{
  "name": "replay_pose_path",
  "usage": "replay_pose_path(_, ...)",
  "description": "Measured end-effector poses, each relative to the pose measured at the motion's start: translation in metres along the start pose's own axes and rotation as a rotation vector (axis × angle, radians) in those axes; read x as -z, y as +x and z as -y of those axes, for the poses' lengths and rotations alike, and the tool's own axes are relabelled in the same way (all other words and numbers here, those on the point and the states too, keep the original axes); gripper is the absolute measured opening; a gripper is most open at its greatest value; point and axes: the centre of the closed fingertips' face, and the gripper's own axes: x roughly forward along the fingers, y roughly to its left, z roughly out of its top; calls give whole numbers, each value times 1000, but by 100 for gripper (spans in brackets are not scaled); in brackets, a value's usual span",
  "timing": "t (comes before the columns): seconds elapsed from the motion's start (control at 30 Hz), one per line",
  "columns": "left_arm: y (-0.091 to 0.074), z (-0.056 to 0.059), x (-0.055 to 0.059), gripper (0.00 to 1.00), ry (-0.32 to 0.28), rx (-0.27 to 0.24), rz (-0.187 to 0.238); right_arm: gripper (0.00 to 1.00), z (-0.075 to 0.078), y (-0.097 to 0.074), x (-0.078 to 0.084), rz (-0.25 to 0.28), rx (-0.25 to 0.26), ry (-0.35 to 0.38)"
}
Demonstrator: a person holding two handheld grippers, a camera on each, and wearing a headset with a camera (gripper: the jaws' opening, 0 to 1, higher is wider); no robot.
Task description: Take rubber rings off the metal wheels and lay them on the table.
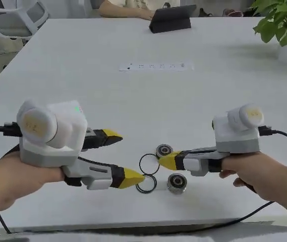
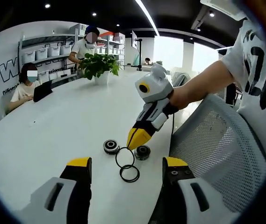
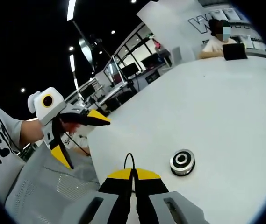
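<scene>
Your right gripper (image 1: 161, 160) pinches the rubber ring (image 1: 139, 165) at 3 o'clock to lay it down; left gripper (image 1: 128, 156) jaws spread.

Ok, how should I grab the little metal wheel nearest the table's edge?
Come straight down from above and pinch the wheel across its outer rim. It lies flat and is round, so opposite sides of the rim are free, though a rubber ring lies close beside it.
</scene>
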Motion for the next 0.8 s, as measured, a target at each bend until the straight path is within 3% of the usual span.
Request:
replay_pose_path(0.47,-12,-5,5,61,-12,-34,1,0,0,14,24,-131,-20,12)
replay_pose_path(0.8,-15,-7,8,61,-20,-43,-2,0,8,19,31,-173,2,12)
